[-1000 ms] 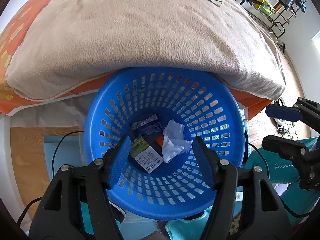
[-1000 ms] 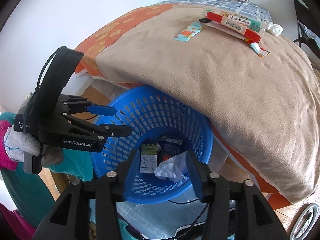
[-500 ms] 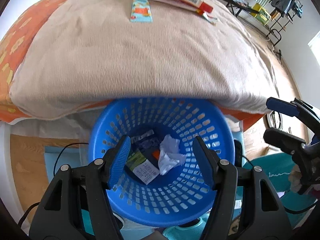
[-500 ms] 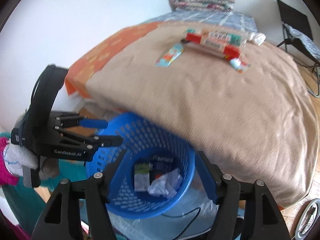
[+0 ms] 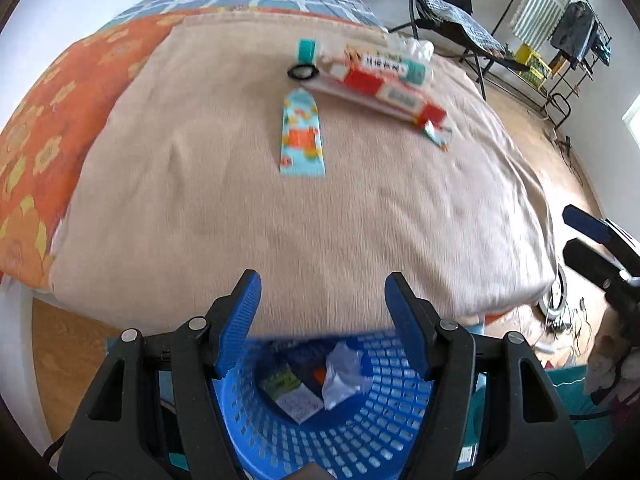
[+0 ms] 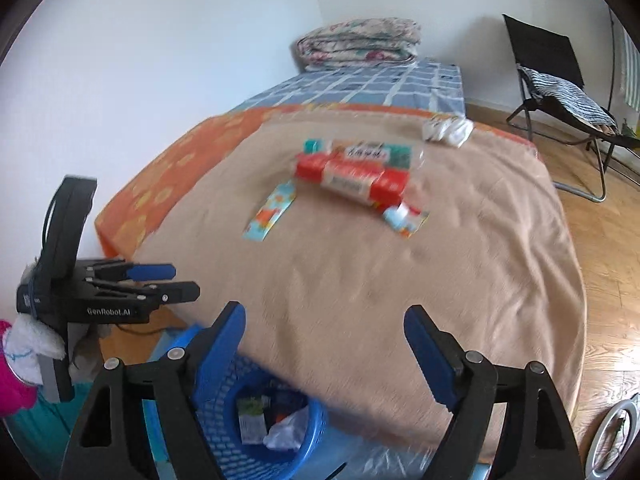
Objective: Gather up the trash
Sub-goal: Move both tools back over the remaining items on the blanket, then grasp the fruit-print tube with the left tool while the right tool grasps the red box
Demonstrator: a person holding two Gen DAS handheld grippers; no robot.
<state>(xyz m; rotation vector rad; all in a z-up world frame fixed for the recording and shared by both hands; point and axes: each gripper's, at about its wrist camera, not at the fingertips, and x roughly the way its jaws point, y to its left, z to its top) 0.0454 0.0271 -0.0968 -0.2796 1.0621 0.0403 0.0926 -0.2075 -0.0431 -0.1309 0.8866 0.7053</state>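
A blue basket (image 5: 360, 432) (image 6: 224, 412) stands on the floor against the bed, holding a crumpled white paper (image 5: 340, 376) and a green-and-white carton (image 5: 292, 394). On the beige blanket (image 5: 320, 220) lie a light-blue and orange wrapper (image 5: 302, 136) (image 6: 270, 212), red-and-white boxes (image 5: 384, 88) (image 6: 352, 178), a small torn wrapper (image 5: 438, 132) (image 6: 404, 216) and a white tissue wad (image 6: 446, 130). My left gripper (image 5: 322, 280) (image 6: 160, 280) hangs open above the basket's far rim, with nothing between its fingers. My right gripper (image 6: 325, 312) (image 5: 592, 240) is over the bed edge, its jaws opening and nothing between them.
A black ring (image 5: 303, 72) lies beside the boxes. A folded quilt (image 6: 358, 42) sits at the head of the bed. A black folding chair (image 6: 560, 80) and a drying rack (image 5: 560, 28) stand on the wooden floor to the right. Cables lie beside the basket.
Both grippers have risen and tipped up from the basket toward the bed top, so the basket has sunk to the bottom of both views. The right jaws have spread wider.
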